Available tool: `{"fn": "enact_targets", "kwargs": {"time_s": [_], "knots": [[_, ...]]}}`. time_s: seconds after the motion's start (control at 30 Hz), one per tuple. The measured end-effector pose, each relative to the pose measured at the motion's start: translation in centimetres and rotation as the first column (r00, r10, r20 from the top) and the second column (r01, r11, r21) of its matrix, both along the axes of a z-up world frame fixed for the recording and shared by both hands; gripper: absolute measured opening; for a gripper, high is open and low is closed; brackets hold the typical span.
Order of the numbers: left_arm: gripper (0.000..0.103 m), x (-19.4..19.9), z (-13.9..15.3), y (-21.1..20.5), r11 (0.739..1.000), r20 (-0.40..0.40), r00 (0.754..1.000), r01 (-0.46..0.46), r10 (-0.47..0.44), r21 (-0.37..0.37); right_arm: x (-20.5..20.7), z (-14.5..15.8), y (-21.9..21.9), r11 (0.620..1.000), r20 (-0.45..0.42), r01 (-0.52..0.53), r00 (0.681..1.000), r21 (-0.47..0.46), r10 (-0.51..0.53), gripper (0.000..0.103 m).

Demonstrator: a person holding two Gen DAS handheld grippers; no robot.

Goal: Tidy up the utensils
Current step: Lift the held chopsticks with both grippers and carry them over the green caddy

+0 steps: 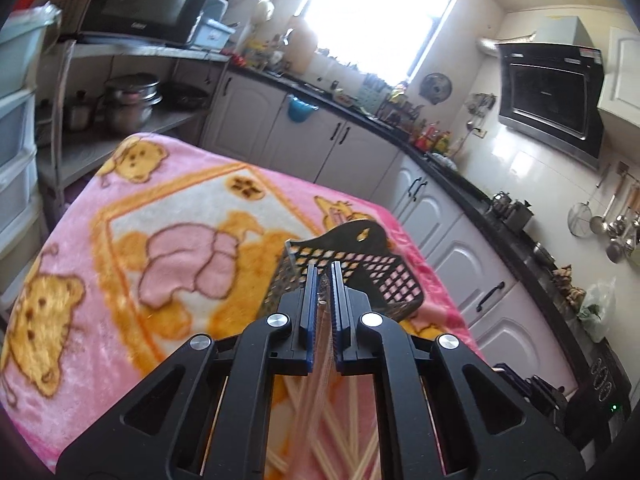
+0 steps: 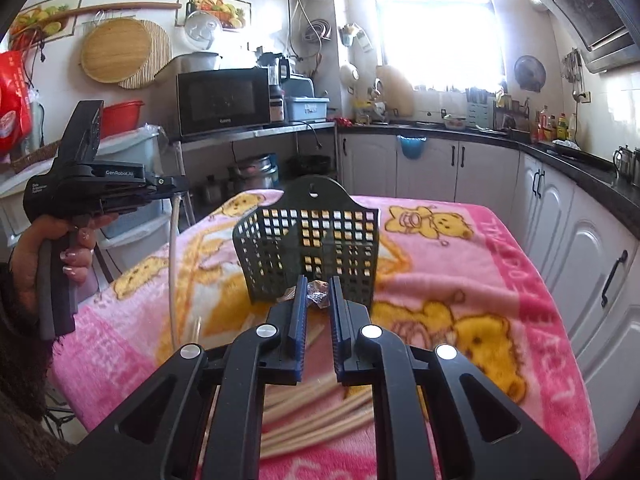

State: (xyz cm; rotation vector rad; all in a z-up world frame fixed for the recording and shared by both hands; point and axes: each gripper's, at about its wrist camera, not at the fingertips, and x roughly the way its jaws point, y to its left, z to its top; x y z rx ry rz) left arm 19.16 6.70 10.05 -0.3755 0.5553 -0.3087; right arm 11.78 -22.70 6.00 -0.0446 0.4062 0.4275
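Kitchen cabinets run behind a table draped in a pink bear blanket, and I take the black lattice utensil basket standing on it as my landmark. My left gripper is up in the air to the left of the basket, jaws pressed together on a clear straw that hangs down from them. My right gripper sits just in front of the basket, fingers drawn close around something small and crinkly; I can't tell what it is. Pale chopsticks lie loose on the blanket on my side of the basket, under the right gripper.
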Motion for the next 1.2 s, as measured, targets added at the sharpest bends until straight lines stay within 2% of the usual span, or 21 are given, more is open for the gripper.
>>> {"fn": "enact_targets", "kwargs": {"time_s": [0.7, 0.97, 1.2], "knots": [[0.001, 1.2, 3.4, -4.1, 0.993, 0.069, 0.991, 0.117, -0.116, -0.009, 1.7, 3.6, -0.8, 0.999, 0.031, -0.01, 0.999, 0.032, 0.009, 0.01], [0.001, 1.5, 6.8, -4.9, 0.99, 0.138, 0.981, 0.14, -0.135, -0.029, 1.6, 6.4, -0.8, 0.999, 0.069, -0.023, 0.997, 0.024, 0.022, 0.01], [0.001, 1.8, 11.2, -5.0, 0.991, 0.234, 0.965, 0.132, -0.121, -0.031, 1.5, 10.1, -1.7, 1.0, 0.15, -0.004, 0.989, 0.008, 0.003, 0.01]]}}
